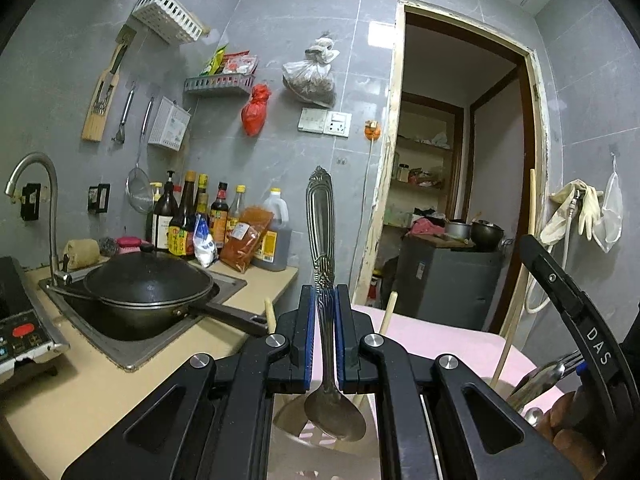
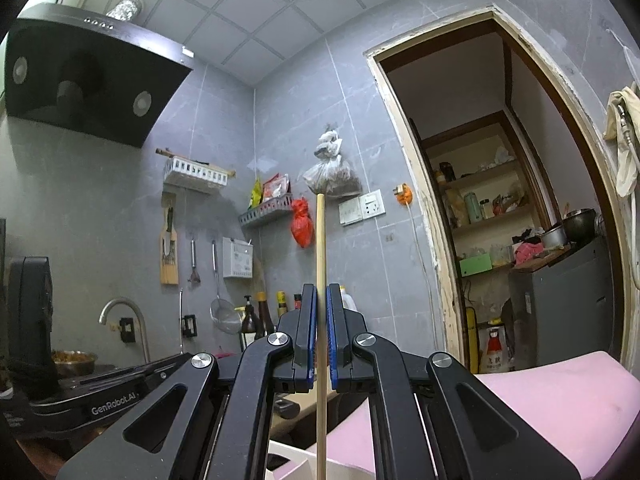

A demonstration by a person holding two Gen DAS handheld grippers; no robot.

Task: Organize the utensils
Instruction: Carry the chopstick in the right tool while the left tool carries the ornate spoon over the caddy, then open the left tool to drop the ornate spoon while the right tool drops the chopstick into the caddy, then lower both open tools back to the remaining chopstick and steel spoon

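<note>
Left wrist view: the left gripper (image 1: pixel 325 336) has its jaws closed on a metal spoon (image 1: pixel 323 240), clamped at the neck between the blue pads. The ornate handle stands upright beyond the jaws; the bowl hangs below them, near the camera, over a white container (image 1: pixel 320 460) whose shape is mostly hidden by the gripper body. A few wooden sticks (image 1: pixel 514 304) rise from behind the gripper, their lower ends hidden. At the right edge, the right gripper's (image 1: pixel 576 320) black frame is cut off; metal utensils beside it are too blurred to identify. A lidded wok (image 1: pixel 148 284) sits in the sink (image 1: pixel 132 354) of the bench (image 1: pixel 80 392) at left.

Right wrist view: the right gripper (image 2: pixel 321 332) has its jaws closed on a single wooden chopstick (image 2: pixel 320 240), held upright. Its upper end stands well above the jaws; its lower end runs out of frame at the bottom edge. A pink surface (image 2: pixel 540 396) lies lower right, and a white rim (image 2: pixel 292 456) below is only partly visible.
</note>
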